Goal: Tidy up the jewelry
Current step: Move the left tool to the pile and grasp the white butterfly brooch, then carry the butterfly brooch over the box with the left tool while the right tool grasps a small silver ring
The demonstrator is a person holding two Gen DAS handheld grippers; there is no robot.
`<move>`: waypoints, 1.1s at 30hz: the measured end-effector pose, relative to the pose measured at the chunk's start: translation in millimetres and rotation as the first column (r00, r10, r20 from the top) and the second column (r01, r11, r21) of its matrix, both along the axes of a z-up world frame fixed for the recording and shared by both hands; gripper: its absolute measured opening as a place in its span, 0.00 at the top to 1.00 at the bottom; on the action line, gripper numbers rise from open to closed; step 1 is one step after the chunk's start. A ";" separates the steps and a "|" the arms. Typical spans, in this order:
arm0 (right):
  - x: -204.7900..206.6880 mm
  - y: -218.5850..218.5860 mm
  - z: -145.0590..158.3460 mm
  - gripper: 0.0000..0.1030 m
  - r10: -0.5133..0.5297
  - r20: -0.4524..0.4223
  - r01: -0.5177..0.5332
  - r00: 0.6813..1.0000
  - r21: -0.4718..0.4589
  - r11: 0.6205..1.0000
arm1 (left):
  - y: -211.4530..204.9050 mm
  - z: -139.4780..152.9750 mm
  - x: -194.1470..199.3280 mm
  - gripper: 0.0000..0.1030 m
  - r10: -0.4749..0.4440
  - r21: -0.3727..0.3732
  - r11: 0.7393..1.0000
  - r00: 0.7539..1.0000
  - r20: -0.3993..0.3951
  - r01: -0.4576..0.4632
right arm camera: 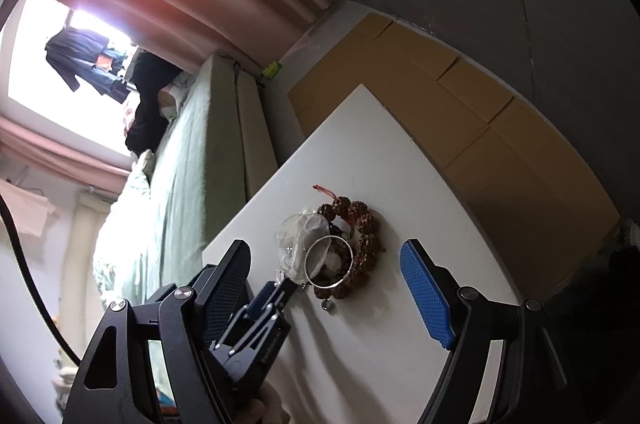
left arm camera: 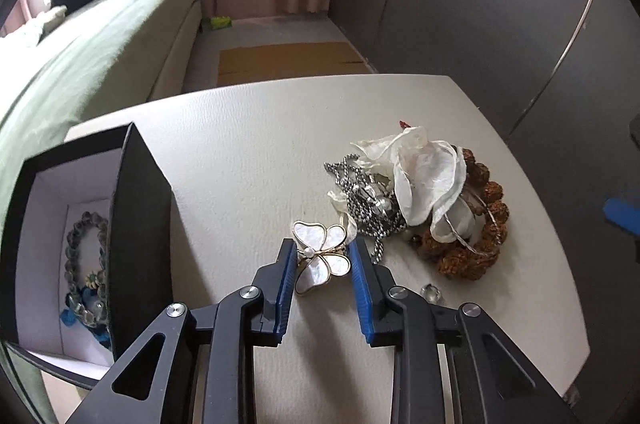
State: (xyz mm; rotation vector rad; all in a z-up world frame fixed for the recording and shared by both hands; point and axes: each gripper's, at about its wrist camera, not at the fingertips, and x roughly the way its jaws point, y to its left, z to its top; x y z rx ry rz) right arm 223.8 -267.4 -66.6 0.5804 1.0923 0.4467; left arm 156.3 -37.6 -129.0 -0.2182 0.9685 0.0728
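Note:
A pearly butterfly brooch [left arm camera: 320, 256] lies on the white table [left arm camera: 248, 152], between the blue pads of my left gripper [left arm camera: 323, 248], which stands open around it. Behind it lies a jewelry pile: a silver bead chain [left arm camera: 360, 200], a white fabric flower [left arm camera: 420, 176], a brown bead bracelet [left arm camera: 472, 248] and a silver bangle [left arm camera: 476, 244]. A black box [left arm camera: 80, 244] at the left holds a green bead necklace [left arm camera: 86, 264]. My right gripper [right arm camera: 324, 272] hangs open and empty above the pile, with the bangle [right arm camera: 330, 260] and brown bracelet [right arm camera: 360, 240] below it. The left gripper [right arm camera: 272, 300] shows there too.
A small clear stud [left arm camera: 431, 292] lies by the right finger. A green bed [left arm camera: 112, 44] runs along the table's left side. Cardboard sheets [left arm camera: 288, 60] cover the floor beyond the far edge. Grey wardrobe doors [left arm camera: 500, 4] stand at the right.

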 end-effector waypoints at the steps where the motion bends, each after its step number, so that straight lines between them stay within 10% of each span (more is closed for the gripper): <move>1: -0.4 -0.2 0.1 0.24 0.000 0.000 0.000 1.000 -0.003 1.000 | 2.5 0.5 -1.2 0.73 0.004 -0.013 1.000 1.000 -0.003 -0.004; 17: -14.3 38.5 -23.2 0.25 0.114 -0.063 -0.122 0.991 -0.146 0.982 | 39.1 55.0 -37.6 0.73 0.083 -0.145 0.987 0.989 0.123 -0.065; 25: -18.4 66.5 -35.5 0.64 0.198 -0.104 -0.216 0.975 -0.212 0.953 | 66.8 74.5 -52.8 0.73 0.149 -0.180 0.977 0.974 0.171 -0.118; 33: -19.8 94.5 -53.5 0.66 0.233 -0.137 -0.265 0.963 -0.300 0.916 | 94.5 82.0 -64.4 0.73 0.200 -0.223 0.962 0.961 0.192 -0.156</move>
